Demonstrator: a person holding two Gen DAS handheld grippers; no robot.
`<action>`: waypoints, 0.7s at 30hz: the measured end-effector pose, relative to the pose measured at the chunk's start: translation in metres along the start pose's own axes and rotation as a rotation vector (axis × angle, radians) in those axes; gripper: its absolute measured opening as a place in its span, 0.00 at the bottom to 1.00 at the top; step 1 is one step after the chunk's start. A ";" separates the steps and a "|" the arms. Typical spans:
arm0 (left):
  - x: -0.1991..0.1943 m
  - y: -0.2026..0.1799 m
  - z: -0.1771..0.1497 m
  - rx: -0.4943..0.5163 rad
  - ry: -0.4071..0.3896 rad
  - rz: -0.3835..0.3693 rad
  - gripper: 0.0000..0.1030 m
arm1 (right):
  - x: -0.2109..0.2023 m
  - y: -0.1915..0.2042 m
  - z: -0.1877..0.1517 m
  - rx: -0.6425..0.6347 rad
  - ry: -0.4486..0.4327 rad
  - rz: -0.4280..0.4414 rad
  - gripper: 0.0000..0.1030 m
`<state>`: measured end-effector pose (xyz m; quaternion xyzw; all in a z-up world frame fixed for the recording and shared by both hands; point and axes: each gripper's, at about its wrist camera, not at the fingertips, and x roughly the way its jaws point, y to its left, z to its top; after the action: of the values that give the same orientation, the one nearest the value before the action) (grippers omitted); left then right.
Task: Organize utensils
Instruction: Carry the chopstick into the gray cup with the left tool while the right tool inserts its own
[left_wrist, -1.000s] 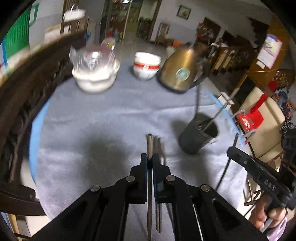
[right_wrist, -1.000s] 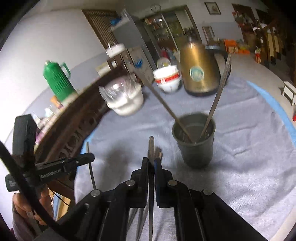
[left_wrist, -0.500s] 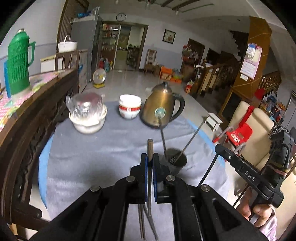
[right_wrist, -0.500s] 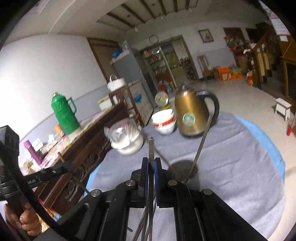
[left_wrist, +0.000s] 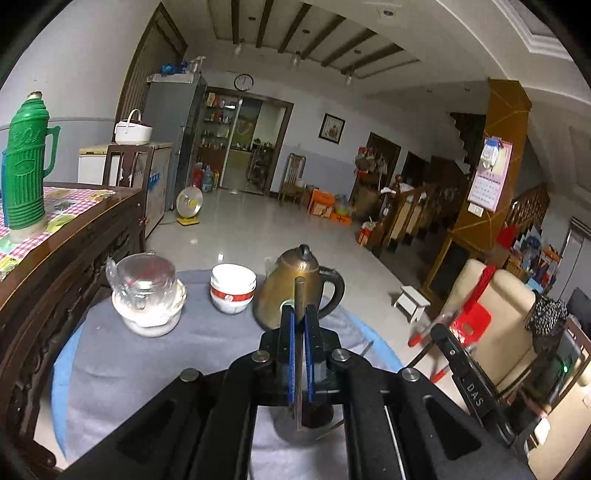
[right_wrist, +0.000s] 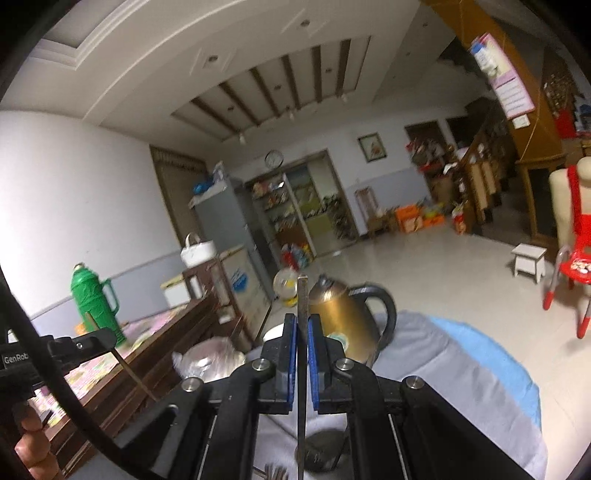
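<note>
My left gripper (left_wrist: 299, 314) is shut on a thin metal chopstick (left_wrist: 299, 291) that stands upright, its lower end reaching into the dark utensil cup (left_wrist: 295, 434) seen below the jaws. My right gripper (right_wrist: 303, 325) is shut on another metal chopstick (right_wrist: 303, 295), also upright, its lower end over the same cup (right_wrist: 321, 454). Both grippers are raised above the grey cloth (left_wrist: 110, 369). The right gripper's body shows at the right of the left wrist view (left_wrist: 465, 373); the left gripper shows at the left of the right wrist view (right_wrist: 74, 347), with its chopstick slanting down.
A brass kettle (left_wrist: 295, 288), a stack of white bowls (left_wrist: 232, 288) and a glass-lidded bowl (left_wrist: 147, 299) stand at the cloth's far side. A dark wooden sideboard (left_wrist: 55, 280) with a green thermos (left_wrist: 26, 177) lies to the left. A red chair (left_wrist: 469, 321) stands right.
Both grippers have tilted upward and risen, each still gripping its chopstick. The chopsticks went from lying flat on the cloth to standing upright over the cup.
</note>
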<state>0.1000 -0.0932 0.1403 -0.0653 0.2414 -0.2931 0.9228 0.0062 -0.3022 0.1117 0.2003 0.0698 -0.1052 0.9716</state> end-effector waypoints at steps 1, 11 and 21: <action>0.005 -0.002 0.000 -0.003 -0.004 0.001 0.05 | 0.002 -0.001 0.001 0.002 -0.015 -0.008 0.06; 0.056 -0.007 -0.025 -0.025 0.014 0.035 0.05 | 0.034 -0.013 -0.012 -0.039 -0.024 -0.090 0.06; 0.079 0.005 -0.054 -0.052 0.116 0.052 0.05 | 0.052 -0.028 -0.036 -0.020 0.121 -0.076 0.06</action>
<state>0.1327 -0.1334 0.0597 -0.0659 0.3036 -0.2660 0.9125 0.0464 -0.3217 0.0589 0.1940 0.1368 -0.1289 0.9628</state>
